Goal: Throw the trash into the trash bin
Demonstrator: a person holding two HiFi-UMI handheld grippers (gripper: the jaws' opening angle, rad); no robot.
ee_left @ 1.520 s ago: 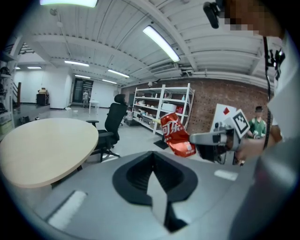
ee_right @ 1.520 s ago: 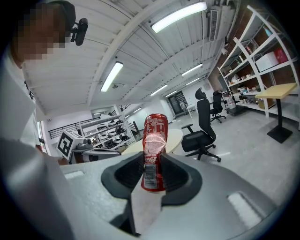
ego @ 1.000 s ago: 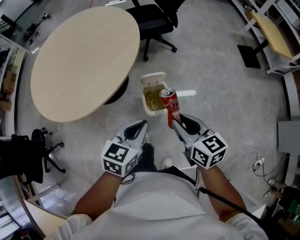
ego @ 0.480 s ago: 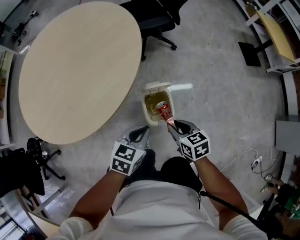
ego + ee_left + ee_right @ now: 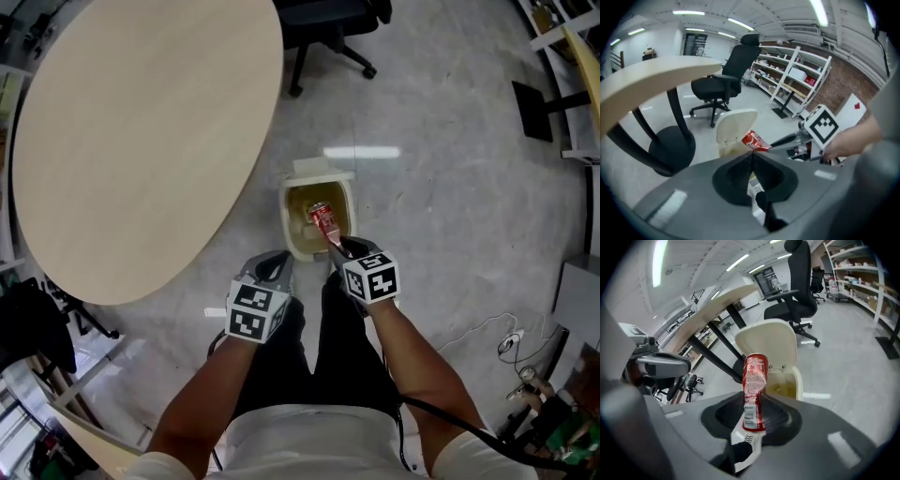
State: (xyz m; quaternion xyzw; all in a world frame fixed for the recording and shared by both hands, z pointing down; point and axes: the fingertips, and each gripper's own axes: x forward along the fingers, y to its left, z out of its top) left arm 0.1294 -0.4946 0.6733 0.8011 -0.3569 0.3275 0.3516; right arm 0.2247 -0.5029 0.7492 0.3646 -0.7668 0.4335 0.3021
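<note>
The dented red metal can (image 5: 753, 391) juts forward from the clamped tips of the right gripper (image 5: 751, 420), above the open cream plastic bin (image 5: 799, 380).

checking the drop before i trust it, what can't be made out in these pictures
- Inside of the trash bin: head view, partly covered by the red can, too small.
- Bin's base: left gripper view, behind the left gripper itself.
- Can's print: right gripper view, too blurred to read.
</note>
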